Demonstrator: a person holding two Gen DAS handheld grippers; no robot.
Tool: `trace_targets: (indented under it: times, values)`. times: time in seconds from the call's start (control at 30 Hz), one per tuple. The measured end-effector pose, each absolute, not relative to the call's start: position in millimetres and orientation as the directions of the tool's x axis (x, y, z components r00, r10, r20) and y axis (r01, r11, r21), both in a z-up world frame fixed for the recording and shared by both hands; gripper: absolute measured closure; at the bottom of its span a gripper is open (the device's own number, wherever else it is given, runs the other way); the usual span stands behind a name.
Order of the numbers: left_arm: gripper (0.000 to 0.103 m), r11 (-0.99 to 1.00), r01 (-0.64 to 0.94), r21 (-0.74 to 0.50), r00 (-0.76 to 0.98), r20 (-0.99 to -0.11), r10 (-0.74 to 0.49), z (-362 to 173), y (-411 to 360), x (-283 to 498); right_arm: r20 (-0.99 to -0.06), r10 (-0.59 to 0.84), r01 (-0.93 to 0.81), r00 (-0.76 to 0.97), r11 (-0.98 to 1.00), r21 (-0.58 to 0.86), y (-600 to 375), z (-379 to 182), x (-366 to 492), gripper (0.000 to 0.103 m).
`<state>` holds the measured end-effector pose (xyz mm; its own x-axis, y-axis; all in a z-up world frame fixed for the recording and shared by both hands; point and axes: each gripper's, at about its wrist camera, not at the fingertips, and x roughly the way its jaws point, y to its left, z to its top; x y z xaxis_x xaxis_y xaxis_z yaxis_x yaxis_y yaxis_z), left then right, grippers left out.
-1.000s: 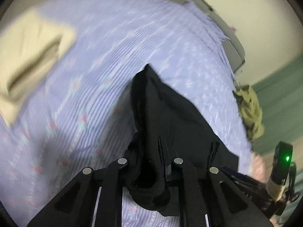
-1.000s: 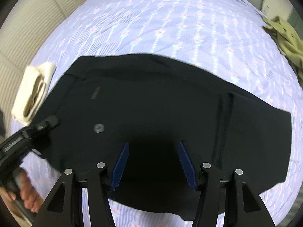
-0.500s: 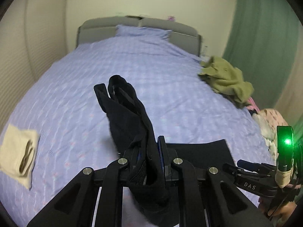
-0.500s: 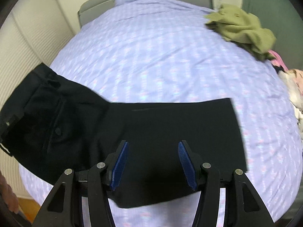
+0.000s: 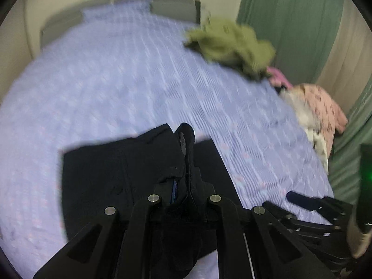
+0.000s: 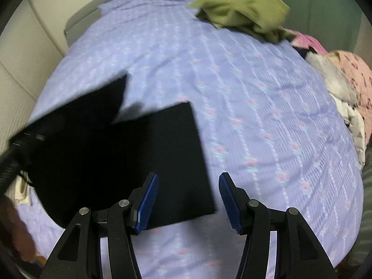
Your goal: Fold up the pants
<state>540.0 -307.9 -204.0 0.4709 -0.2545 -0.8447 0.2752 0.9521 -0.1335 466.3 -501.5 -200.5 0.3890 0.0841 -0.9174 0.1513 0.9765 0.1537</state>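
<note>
Our left gripper [image 5: 186,181] pinches the black pants [image 6: 130,162] lying on the lavender bedspread [image 6: 255,116], while our right gripper [image 6: 188,200] hovers wide open, holding nothing, above them

My right gripper [image 6: 188,200] hangs with its blue pads wide apart, empty, above the near edge of the bed [image 6: 267,121]. The black pants [image 6: 130,162] lie toward the left edge, one flap raised.

Dim indoor light; motion blur; heavy fisheye edge distortion.
</note>
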Motion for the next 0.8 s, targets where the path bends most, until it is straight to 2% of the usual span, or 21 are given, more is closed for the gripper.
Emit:
trace_targets:
  times: [0.13, 0.17, 0.23, 0.3, 0.4, 0.5, 0.53, 0.6, 0.7, 0.8]
  values:
    - [0.086, 0.941, 0.302, -0.151, 0.367, -0.893, -0.261, -248.8, -341.3, 538.8, -0.934, 0.074, 0.197, 0.349, 0.969, 0.150, -528.5, -222.7, 460.7, 0.047]
    - [0.082, 0.939, 0.304, -0.161, 0.352, -0.897, -0.268, -252.5, -343.3, 537.6, -0.939, 0.063, 0.206, 0.339, 0.968, 0.140, -533.4, -226.9, 458.4, 0.047]
    - [0.060, 0.931, 0.308, -0.197, 0.311, -0.904, -0.294, -254.0, -347.6, 535.5, -0.944, 0.047, 0.225, 0.325, 0.966, 0.126, -540.8, -230.7, 453.0, 0.047]
    - [0.056, 0.924, 0.309, -0.223, 0.301, -0.899, -0.318, -242.2, -344.1, 529.5, -0.946, 0.037, 0.247, 0.321, 0.961, 0.122, -546.4, -228.7, 447.3, 0.047]
    - [0.042, 0.919, 0.308, -0.247, 0.340, -0.873, -0.349, -217.3, -324.7, 519.5, -0.938, 0.048, 0.250, 0.344, 0.958, 0.141, -550.9, -222.3, 445.4, 0.047]
    - [0.038, 0.924, 0.281, -0.261, 0.343, -0.872, -0.350, -204.8, -288.4, 512.5, -0.907, 0.107, 0.176, 0.407, 0.965, 0.193, -540.2, -203.9, 450.8, 0.047]
    - [0.035, 0.941, 0.265, -0.209, 0.366, -0.881, -0.299, -201.9, -276.5, 509.7, -0.897, 0.132, 0.144, 0.421, 0.967, 0.210, -534.4, -199.8, 454.4, 0.047]
    - [0.035, 0.953, 0.273, -0.129, 0.412, -0.880, -0.237, -194.9, -266.2, 506.4, -0.882, 0.182, 0.078, 0.434, 0.968, 0.238, -520.1, -194.4, 466.3, 0.047]
    - [0.034, 0.935, 0.337, -0.108, 0.433, -0.864, -0.256, -178.9, -264.6, 506.5, -0.878, 0.196, 0.027, 0.437, 0.973, 0.230, -500.7, -191.1, 483.2, 0.047]
    - [0.027, 0.947, 0.313, -0.067, 0.478, -0.851, -0.218, -173.6, -256.1, 511.4, -0.857, 0.277, -0.027, 0.434, 0.955, 0.295, -484.7, -193.1, 498.9, 0.047]
